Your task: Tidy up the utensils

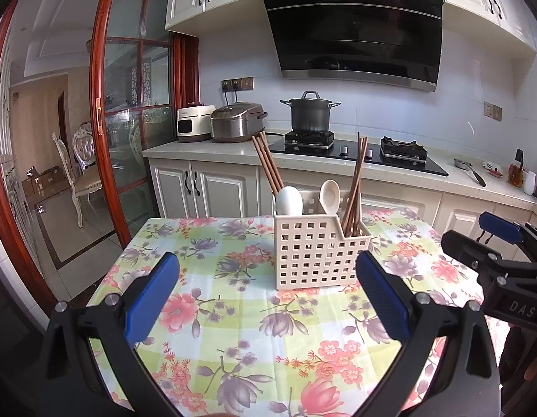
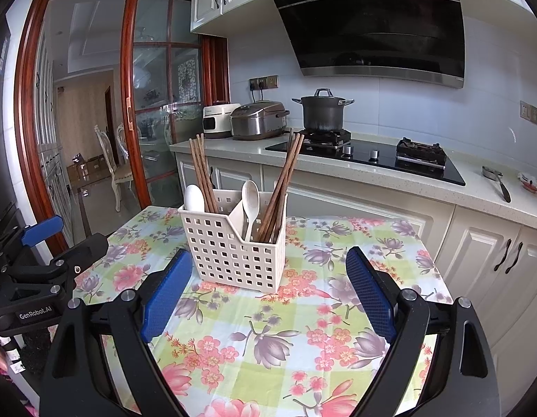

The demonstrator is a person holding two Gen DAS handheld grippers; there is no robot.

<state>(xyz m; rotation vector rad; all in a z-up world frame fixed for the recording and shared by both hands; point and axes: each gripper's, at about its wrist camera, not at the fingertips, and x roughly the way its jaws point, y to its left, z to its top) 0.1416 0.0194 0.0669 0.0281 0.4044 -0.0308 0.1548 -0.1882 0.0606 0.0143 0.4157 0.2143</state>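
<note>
Utensil caddy [image 1: 315,253] upright btwn spread jaws.

Floral table [image 2: 268,347] bare in front, utensil caddy [image 2: 233,253] mid-table, chopsticks [image 2: 279,184] sticking up w/ spoons.

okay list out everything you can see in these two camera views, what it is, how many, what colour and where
basket: one, cream, perforated, standing on the table
chopsticks: two brown bundles, one in each end of the basket
spoons: two, white and cream, upright in the basket
tablecloth: one, floral check, covering the table
pot: one, dark grey, lidded, on the left burner
rice cooker: one, silver, on the counter
small appliance: one, white, left of the rice cooker
range hood: one, black, above the stove
left gripper: blue pads, open, empty, above the table
right gripper: blue pads, open, empty, above the table
</note>
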